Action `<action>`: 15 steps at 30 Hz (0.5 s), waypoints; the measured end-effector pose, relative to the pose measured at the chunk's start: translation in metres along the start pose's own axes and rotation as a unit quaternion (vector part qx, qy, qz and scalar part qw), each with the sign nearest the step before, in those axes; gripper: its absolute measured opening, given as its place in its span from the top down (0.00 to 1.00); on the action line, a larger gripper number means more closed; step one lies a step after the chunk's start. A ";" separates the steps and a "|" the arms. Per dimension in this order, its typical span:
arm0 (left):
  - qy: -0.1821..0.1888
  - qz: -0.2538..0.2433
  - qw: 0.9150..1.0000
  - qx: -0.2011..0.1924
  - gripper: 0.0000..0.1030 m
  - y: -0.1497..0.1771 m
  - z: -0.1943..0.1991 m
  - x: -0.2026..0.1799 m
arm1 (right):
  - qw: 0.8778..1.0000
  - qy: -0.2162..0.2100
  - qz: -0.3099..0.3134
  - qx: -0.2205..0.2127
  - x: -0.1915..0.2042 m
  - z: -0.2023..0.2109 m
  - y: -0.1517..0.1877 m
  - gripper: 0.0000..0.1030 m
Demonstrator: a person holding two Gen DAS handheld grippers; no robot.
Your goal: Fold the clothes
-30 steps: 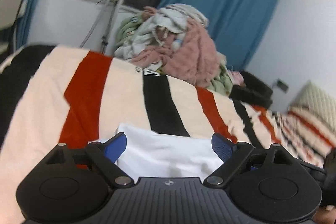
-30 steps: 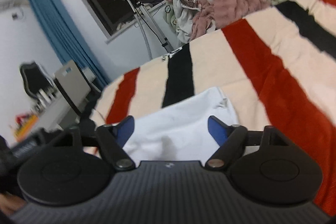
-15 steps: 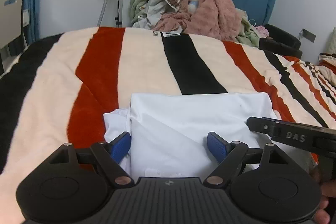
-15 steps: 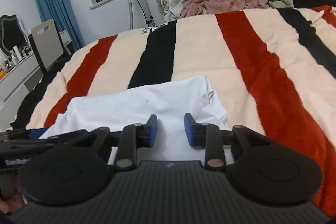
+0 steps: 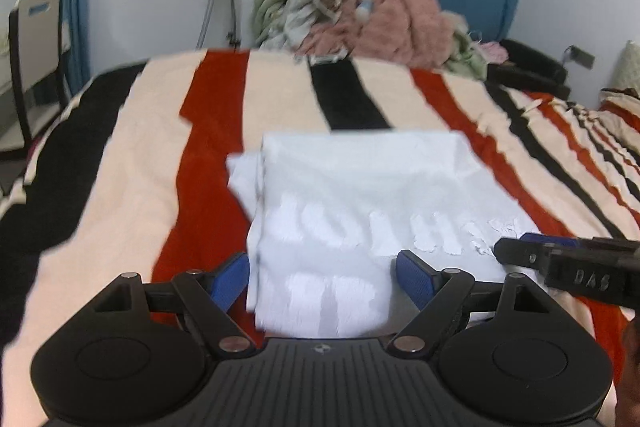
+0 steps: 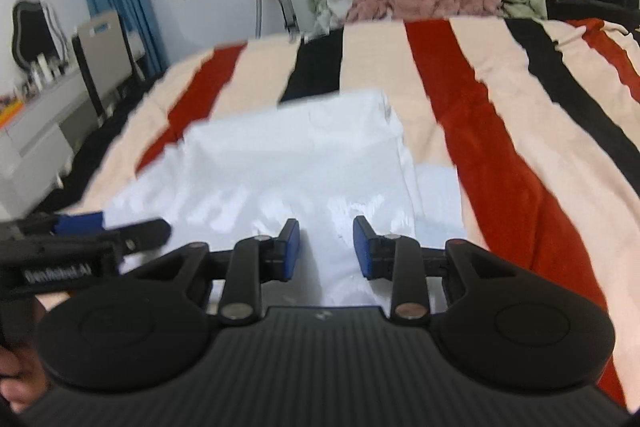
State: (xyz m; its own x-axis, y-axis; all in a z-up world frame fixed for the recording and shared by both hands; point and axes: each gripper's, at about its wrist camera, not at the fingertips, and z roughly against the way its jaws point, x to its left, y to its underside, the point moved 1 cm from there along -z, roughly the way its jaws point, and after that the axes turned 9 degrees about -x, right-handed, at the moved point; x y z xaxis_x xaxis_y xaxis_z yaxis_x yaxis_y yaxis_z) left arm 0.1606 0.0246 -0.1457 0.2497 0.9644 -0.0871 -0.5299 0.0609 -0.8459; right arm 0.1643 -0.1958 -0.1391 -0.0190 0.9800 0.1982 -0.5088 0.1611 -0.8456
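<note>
Striped blanket [image 5: 132, 155] covers the bed; on it lies the folded white T-shirt [image 5: 360, 187], long axis crosswise. Left gripper [image 5: 322, 277] hovers wide apart over its near edge; right gripper [image 6: 326, 247], jaws narrowly apart, seems nearer its right side. Beyond the shirt sits a laundry pile [image 5: 360, 15].

I count one white shirt [image 5: 360, 195], one striped blanket [image 5: 132, 155], one laundry heap [image 5: 372, 11] (garments too tangled to number), and two blue-padded grippers.
</note>
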 end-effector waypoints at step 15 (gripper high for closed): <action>0.063 0.121 0.991 0.000 0.19 0.007 0.059 0.022 | 0.999 0.032 0.018 -0.032 0.013 0.036 0.005 0.68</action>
State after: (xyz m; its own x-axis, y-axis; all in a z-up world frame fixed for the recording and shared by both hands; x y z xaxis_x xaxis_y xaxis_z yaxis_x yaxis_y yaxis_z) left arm 0.1147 0.0611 -0.1224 0.2144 0.9109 -0.3524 -0.5862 -0.1686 -0.7924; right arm 0.1303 -0.1866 -0.1229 0.0200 0.9905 0.1364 -0.4524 0.1306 -0.8822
